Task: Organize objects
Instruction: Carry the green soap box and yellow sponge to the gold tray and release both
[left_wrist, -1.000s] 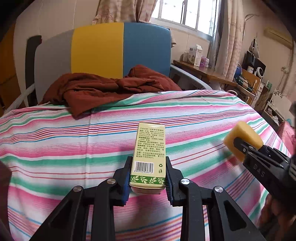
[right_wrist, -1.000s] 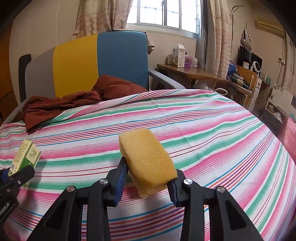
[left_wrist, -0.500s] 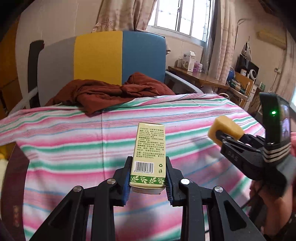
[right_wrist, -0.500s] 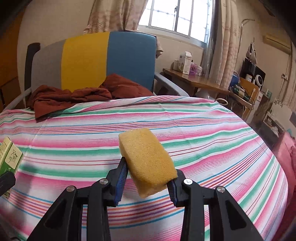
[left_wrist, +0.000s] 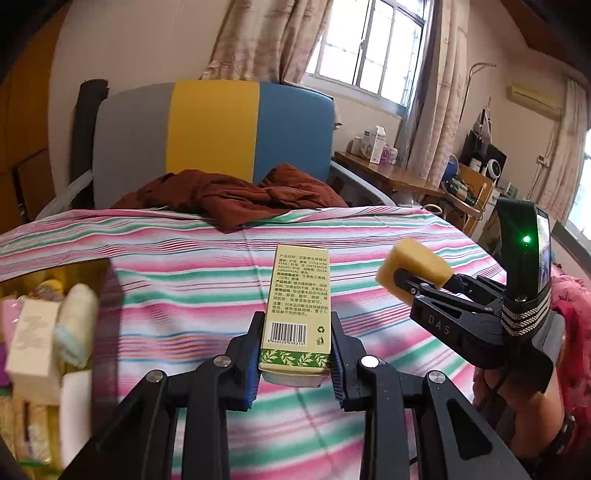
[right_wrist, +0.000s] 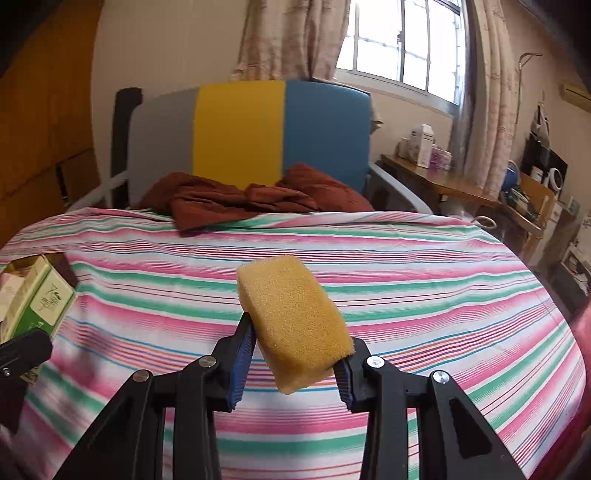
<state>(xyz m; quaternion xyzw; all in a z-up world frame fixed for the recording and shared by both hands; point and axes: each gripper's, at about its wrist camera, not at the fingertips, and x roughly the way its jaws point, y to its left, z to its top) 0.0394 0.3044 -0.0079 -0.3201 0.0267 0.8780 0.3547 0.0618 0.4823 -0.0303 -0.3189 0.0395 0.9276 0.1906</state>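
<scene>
A crowded container (left_wrist: 40, 332), perhaps a box, has come into view left; left gripper (left_wrist: 294, 354) clamps the carton (left_wrist: 297, 306), right gripper (right_wrist: 295, 363) the sponge (right_wrist: 295, 317), so drop-off looks near.

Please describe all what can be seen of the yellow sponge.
The yellow sponge is a rounded rectangular block of porous foam, orange-yellow, dry-looking and whole. The right tool pinches it by its near end, so it sticks forward and tilts up, held in the air above the striped sheet. Only the tool's blue pads touch it.
</scene>
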